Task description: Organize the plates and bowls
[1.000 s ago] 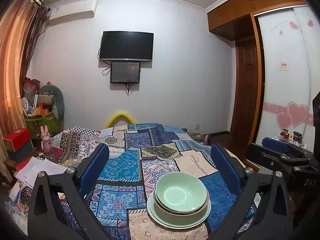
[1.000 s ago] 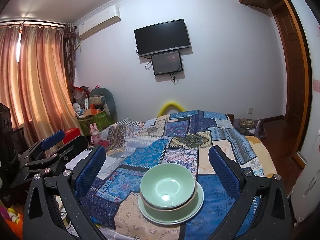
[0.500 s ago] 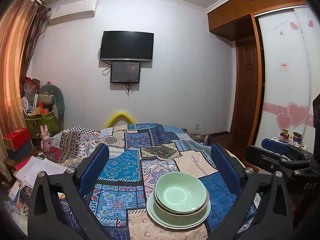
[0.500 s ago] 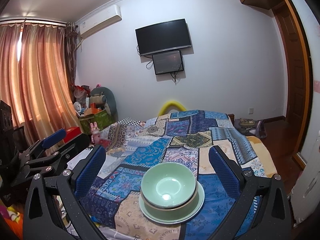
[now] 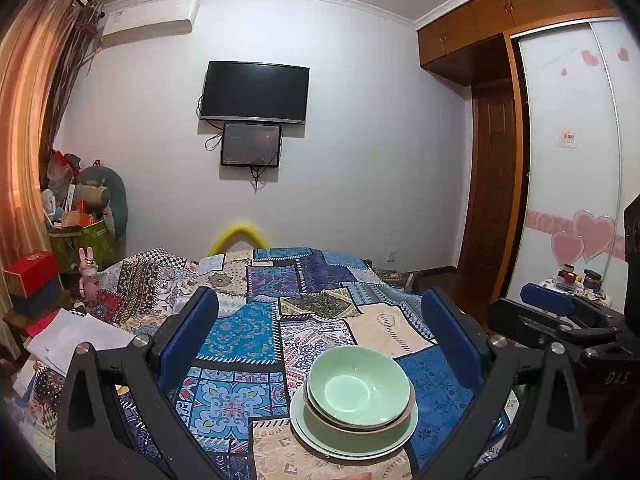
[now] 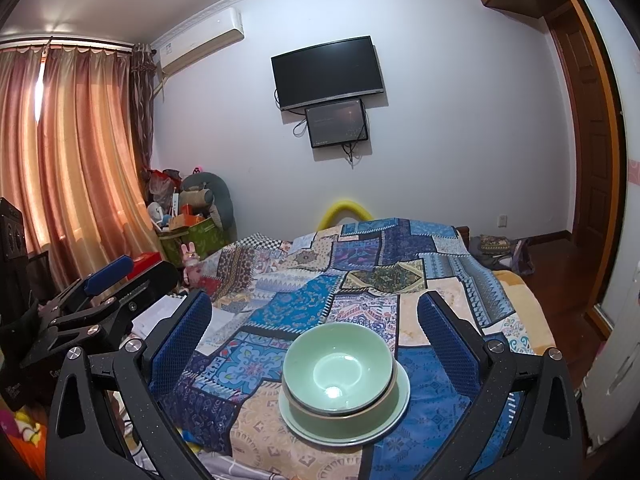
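Observation:
A stack of pale green dishes stands on the patchwork bedspread: a small bowl (image 5: 359, 386) nested in a larger bowl (image 5: 340, 430), both on a plate (image 5: 396, 446). The same stack shows in the right wrist view, with the bowl (image 6: 338, 368) on top and the plate (image 6: 394, 410) beneath. My left gripper (image 5: 320, 340) is open and empty, held back from the stack. My right gripper (image 6: 314, 342) is open and empty, also held back. Each gripper shows at the edge of the other's view.
The patchwork bedspread (image 5: 256, 320) covers the bed. Papers (image 5: 76, 340) lie at its left edge. Clutter and a green box (image 6: 188, 236) stand by the curtain. A wardrobe (image 5: 572, 184) and a small stand with jars (image 5: 576, 280) are at the right.
Both grippers have drifted very slightly; the stack of dishes stays where it was. Nothing was taken hold of or let go.

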The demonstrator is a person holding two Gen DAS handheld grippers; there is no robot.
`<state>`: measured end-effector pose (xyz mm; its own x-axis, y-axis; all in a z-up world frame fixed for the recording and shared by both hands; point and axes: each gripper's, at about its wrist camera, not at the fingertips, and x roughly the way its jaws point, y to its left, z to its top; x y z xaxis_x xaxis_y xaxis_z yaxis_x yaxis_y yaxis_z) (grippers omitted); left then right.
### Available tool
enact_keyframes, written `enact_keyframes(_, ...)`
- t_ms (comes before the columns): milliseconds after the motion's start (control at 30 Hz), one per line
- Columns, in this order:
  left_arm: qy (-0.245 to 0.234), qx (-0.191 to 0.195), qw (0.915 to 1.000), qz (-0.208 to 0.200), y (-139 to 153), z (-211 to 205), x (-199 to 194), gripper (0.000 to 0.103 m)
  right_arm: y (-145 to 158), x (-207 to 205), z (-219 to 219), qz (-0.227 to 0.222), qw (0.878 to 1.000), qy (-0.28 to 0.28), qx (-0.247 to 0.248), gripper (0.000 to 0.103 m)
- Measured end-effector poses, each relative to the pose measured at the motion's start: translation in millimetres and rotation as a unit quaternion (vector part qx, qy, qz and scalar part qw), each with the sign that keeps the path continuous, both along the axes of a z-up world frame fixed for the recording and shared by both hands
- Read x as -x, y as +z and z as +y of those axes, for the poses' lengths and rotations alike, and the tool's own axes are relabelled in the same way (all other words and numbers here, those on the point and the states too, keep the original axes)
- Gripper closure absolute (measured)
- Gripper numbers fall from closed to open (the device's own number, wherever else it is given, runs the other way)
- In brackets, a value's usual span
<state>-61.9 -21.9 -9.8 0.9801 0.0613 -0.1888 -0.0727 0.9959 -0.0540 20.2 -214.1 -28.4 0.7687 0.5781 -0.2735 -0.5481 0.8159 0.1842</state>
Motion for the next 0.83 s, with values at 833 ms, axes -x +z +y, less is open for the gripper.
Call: enact_keyframes(833, -0.008, 0.006, 0.9999, 0.014, -5.7, -2.4, -7.8, 0.0, -0.9, -1.0, 2.1, 0.001, 1.0, 0.003, 0.005, 0.0)
